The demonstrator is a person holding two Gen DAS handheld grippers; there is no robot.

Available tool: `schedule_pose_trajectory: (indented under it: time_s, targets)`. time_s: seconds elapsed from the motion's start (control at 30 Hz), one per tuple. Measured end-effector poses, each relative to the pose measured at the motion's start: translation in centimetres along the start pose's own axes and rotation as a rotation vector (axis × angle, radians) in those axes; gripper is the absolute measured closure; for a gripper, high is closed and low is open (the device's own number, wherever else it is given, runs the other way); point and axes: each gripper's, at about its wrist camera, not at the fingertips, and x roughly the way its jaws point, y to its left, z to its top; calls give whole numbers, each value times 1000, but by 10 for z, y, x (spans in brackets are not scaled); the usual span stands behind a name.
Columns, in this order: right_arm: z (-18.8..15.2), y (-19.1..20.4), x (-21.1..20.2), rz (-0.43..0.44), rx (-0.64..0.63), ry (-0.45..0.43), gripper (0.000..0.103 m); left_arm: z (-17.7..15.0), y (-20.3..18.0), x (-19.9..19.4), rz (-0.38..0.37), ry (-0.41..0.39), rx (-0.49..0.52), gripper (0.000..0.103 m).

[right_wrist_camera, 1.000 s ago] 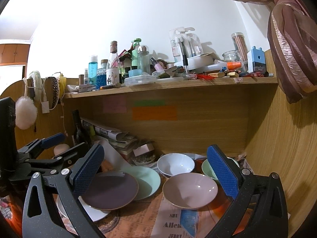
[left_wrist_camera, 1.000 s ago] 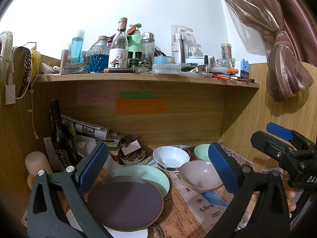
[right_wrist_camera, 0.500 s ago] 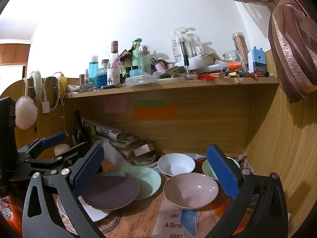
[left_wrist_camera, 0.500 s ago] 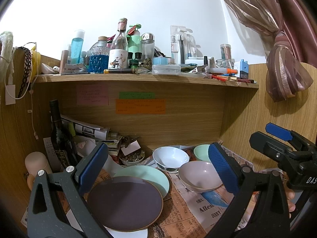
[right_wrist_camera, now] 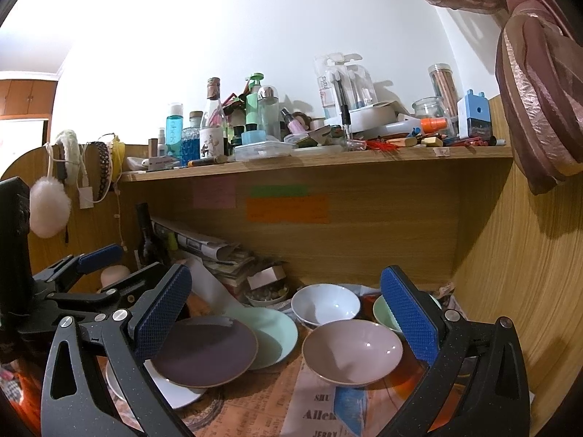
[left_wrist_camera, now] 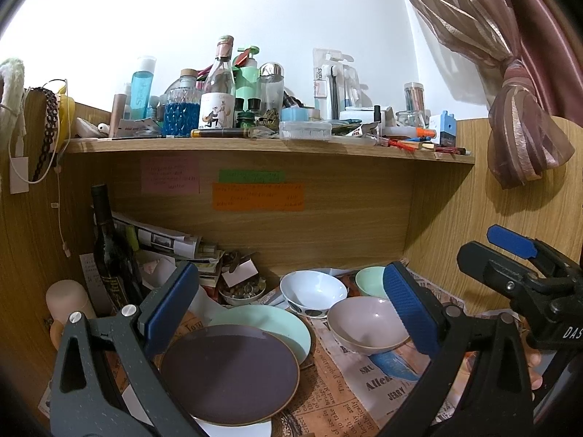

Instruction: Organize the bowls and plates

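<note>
A dark purple plate [left_wrist_camera: 229, 373] lies on a mint plate [left_wrist_camera: 269, 324] and a white plate [left_wrist_camera: 237, 428] on the desk. A pink bowl [left_wrist_camera: 368, 324], a white bowl [left_wrist_camera: 313, 291] and a mint bowl [left_wrist_camera: 370, 282] stand to their right. My left gripper [left_wrist_camera: 291, 313] hangs open above the plates, holding nothing. In the right wrist view the purple plate [right_wrist_camera: 207, 353], pink bowl [right_wrist_camera: 351, 351], white bowl [right_wrist_camera: 326, 304] and mint plate [right_wrist_camera: 271, 335] lie below my open, empty right gripper [right_wrist_camera: 288, 317]. The left gripper [right_wrist_camera: 83, 280] shows at that view's left.
A dark wine bottle [left_wrist_camera: 109, 251], rolled newspapers [left_wrist_camera: 164, 242] and a small dish of bits [left_wrist_camera: 242, 289] crowd the back left. A cluttered shelf [left_wrist_camera: 269, 145] hangs overhead. Wooden walls close in both sides. Newspaper [left_wrist_camera: 364, 382] covers the desk. The right gripper [left_wrist_camera: 524, 276] stands at the right.
Both grippers have drifted only slightly; the scene shifts a little in both views. Nothing was taken hold of or moved.
</note>
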Motion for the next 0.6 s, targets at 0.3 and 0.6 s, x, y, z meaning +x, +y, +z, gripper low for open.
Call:
schedule_pose_trajectory:
  time_s: [0.3,0.6]
  targets:
    - [-7,4,17,4,-2,33,0,-7,4,3,11,20,-3,0]
    - [-29,10,56,88,32,125,0,-23,34,18,54,119,-18,0]
